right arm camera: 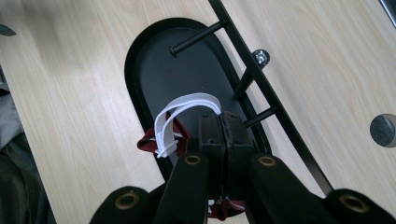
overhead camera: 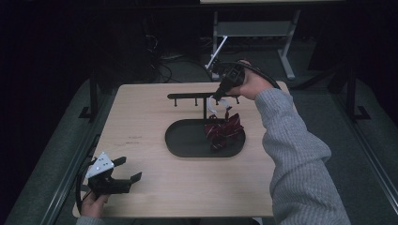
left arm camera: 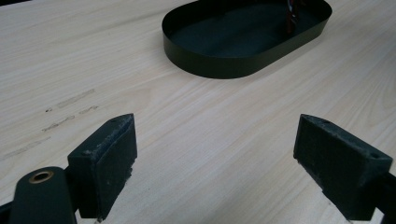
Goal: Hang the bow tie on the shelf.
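A dark red cloth item (overhead camera: 224, 130) with white elastic loops (overhead camera: 215, 107) hangs over the right end of a black oval tray (overhead camera: 176, 143). My right gripper (overhead camera: 218, 97) is shut on the white loops (right arm camera: 187, 105), just beside the black peg rack (overhead camera: 187, 96) that rises behind the tray. In the right gripper view the jaws (right arm camera: 223, 122) are pressed together next to a short peg of the rack (right arm camera: 275, 98), with the red cloth (right arm camera: 148, 140) below them. My left gripper (overhead camera: 129, 169) stands open and holds nothing at the table's front left, facing the tray (left arm camera: 210, 65).
The wooden table (overhead camera: 141, 117) is bare around the tray, with faint marks on its left side. A round grey cap (right arm camera: 384, 130) sits in the tabletop beyond the rack. A grey desk frame (overhead camera: 253, 28) and cables lie on the dark floor behind.
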A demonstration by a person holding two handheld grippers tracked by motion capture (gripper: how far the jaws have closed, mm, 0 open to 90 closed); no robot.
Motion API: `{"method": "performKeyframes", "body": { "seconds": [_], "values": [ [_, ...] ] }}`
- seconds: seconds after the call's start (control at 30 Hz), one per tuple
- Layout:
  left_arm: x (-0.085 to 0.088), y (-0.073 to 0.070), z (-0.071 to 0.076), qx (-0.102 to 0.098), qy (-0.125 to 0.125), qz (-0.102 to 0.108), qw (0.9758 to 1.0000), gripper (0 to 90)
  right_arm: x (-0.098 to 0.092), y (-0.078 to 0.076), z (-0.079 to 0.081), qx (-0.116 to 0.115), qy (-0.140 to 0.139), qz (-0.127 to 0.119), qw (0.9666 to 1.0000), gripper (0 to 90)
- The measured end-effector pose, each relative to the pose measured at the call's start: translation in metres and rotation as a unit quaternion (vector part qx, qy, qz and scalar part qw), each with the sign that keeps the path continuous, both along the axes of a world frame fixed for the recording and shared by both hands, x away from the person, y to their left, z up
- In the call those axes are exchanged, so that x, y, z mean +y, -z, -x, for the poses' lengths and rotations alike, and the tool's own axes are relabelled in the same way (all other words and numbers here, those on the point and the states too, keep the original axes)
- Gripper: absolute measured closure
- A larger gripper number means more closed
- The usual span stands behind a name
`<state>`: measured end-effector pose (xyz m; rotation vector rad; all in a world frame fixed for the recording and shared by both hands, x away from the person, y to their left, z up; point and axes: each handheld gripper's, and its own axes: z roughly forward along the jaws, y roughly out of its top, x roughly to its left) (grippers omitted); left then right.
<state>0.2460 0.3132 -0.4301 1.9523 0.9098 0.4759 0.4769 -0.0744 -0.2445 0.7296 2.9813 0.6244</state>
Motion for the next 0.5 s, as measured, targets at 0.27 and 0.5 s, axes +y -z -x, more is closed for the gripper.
{"method": "performKeyframes", "body": {
  "seconds": [0.27,0.5],
  "values": [
    [-0.0001,-0.0001,0.0002,0.0,0.0,0.001,1.0,13.1,-0.0011,0.0037,-0.0045,0.006,0.007,0.002,1.0,88.0],
    [0.0,-0.0001,0.0003,0.0,0.0,0.001,1.0,13.1,-0.0036,0.008,-0.0084,0.009,0.014,0.004,0.9999,87.9]
  ]
}}
